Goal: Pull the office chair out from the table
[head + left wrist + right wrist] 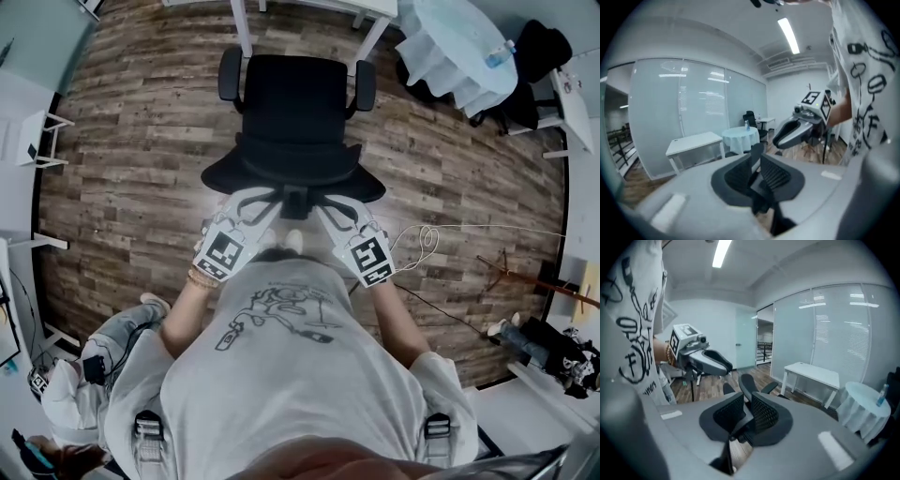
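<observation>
The black office chair [295, 122] stands on the wood floor with its arms by the legs of the white table [309, 7] and its backrest towards me. I hold both grippers up in front of my chest, behind the backrest and apart from it. My left gripper [255, 204] and my right gripper [333, 211] point at the chair. In the left gripper view the left gripper [757, 164] shows a narrow gap between its pads, with nothing in it. The right gripper [746, 401] shows the same, and the chair [747, 383] sits beyond the gap.
A round table with a pale cloth [459, 47] and a bottle stands at the far right, next to another black chair [544, 42]. A cable [422, 244] and a fallen stand [534, 277] lie on the floor at right. A seated person [103, 356] is at my left.
</observation>
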### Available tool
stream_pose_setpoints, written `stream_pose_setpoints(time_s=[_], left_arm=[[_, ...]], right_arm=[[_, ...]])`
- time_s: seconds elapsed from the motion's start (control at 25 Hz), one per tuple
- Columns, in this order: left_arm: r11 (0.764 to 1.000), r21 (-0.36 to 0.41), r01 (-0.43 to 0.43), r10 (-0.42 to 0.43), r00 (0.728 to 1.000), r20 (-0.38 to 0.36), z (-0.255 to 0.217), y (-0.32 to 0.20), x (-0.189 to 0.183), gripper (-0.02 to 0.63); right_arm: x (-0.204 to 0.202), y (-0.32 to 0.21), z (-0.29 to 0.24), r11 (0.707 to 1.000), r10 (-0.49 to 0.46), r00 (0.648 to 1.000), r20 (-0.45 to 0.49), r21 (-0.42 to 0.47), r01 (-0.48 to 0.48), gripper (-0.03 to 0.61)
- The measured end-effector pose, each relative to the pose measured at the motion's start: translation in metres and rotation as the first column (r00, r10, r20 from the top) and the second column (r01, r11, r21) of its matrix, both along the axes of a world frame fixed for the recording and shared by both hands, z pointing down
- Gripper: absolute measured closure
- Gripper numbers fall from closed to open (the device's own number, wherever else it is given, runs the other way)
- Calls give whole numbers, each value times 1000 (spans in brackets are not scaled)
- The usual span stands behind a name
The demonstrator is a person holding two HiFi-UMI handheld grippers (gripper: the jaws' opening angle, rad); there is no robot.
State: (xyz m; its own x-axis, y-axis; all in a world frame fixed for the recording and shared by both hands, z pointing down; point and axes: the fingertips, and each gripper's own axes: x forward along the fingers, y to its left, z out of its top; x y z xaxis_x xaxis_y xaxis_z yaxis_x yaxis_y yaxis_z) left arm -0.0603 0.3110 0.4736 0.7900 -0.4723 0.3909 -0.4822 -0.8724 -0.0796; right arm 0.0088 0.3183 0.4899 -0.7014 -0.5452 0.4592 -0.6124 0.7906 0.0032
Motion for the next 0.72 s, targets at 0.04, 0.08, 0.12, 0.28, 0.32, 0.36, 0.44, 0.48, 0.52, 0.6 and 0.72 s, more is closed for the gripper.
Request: stream_pose_setpoints(time_s=[0.04, 0.08, 0.12, 0.28, 0.32, 0.36, 0.44, 0.48, 0.52, 0.6, 0.72], left_arm=[[1000, -6, 8, -9, 999, -45, -13, -1, 2, 557], [1000, -9, 14, -15, 997, -82, -23, -1, 5, 558], [1000, -9, 19, -20, 993, -114, -33, -2, 7, 559], [1000, 9, 29, -26, 972, -234, -68, -5, 18, 580], [999, 28, 31, -22, 966, -257, -77, -6, 20, 592], [998, 58, 30, -13, 963, -270, -85, -5, 22, 601], [991, 129, 22, 14, 962, -272, -100, -1, 26, 611], [989, 144, 21, 20, 960, -280, -106, 1, 27, 611], [991, 132, 25, 16, 953, -302, -112, 3, 28, 611], [997, 76, 31, -2, 934, -358, -120, 4, 29, 611], [998, 53, 27, -4, 921, -389, -128, 4, 29, 611]], right_arm=[[-1, -1, -12, 1000, 13, 999, 46, 1, -13, 525], [-2, -2, -21, 1000, 24, 996, 86, 2, -25, 532], [-3, -3, -30, 999, 35, 992, 120, 5, -36, 532], [-7, -4, -71, 996, 52, 970, 238, 52, -67, 548], [-8, -4, -82, 995, 53, 965, 258, 63, -71, 551], [-10, -3, -91, 994, 52, 961, 273, 76, -75, 555], [-14, -3, -107, 992, 43, 957, 287, 105, -76, 571], [-16, -3, -112, 990, 38, 957, 288, 118, -75, 571], [-17, -4, -116, 989, 37, 956, 292, 125, -76, 571], [-16, -5, -122, 989, 43, 950, 310, 123, -85, 572], [-15, -7, -130, 987, 58, 944, 324, 126, -104, 572]])
